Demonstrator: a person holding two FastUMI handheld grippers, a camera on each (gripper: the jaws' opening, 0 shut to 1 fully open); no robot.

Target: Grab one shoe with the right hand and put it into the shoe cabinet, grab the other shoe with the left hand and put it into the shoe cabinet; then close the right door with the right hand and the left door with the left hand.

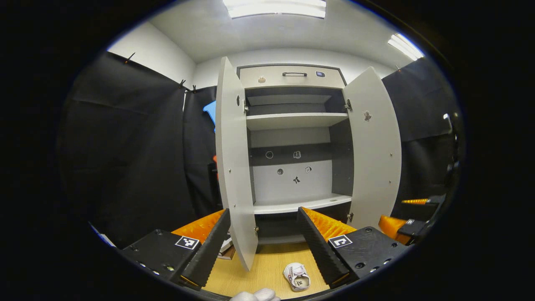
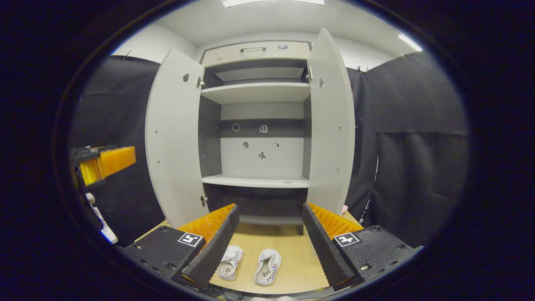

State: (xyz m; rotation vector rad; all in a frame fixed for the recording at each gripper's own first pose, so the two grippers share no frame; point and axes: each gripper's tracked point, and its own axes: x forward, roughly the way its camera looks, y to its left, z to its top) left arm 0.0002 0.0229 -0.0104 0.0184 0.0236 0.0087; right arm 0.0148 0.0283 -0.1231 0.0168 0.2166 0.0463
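The grey shoe cabinet point(image 1: 292, 121) stands ahead with its left door point(image 1: 234, 167) and right door point(image 1: 374, 154) swung wide. One small white shoe point(image 1: 297, 276) lies on the wooden floor, below my open left gripper point(image 1: 263, 211). In the right gripper view both white shoes, the left shoe point(image 2: 230, 262) and the right shoe point(image 2: 268, 266), lie side by side before the cabinet point(image 2: 259, 125), under my open right gripper point(image 2: 271, 207). Nothing is between either pair of fingers. The lower shelf point(image 2: 255, 181) is bare. The right gripper point(image 1: 403, 213) shows far right, the left gripper point(image 2: 102, 165) far left.
Black cloth walls close in on both sides. The left door point(image 2: 173, 138) and right door point(image 2: 332, 121) jut out toward me. A flat box or book point(image 1: 225, 246) lies by the left door's foot. A white lump point(image 1: 255, 295) sits at the bottom edge.
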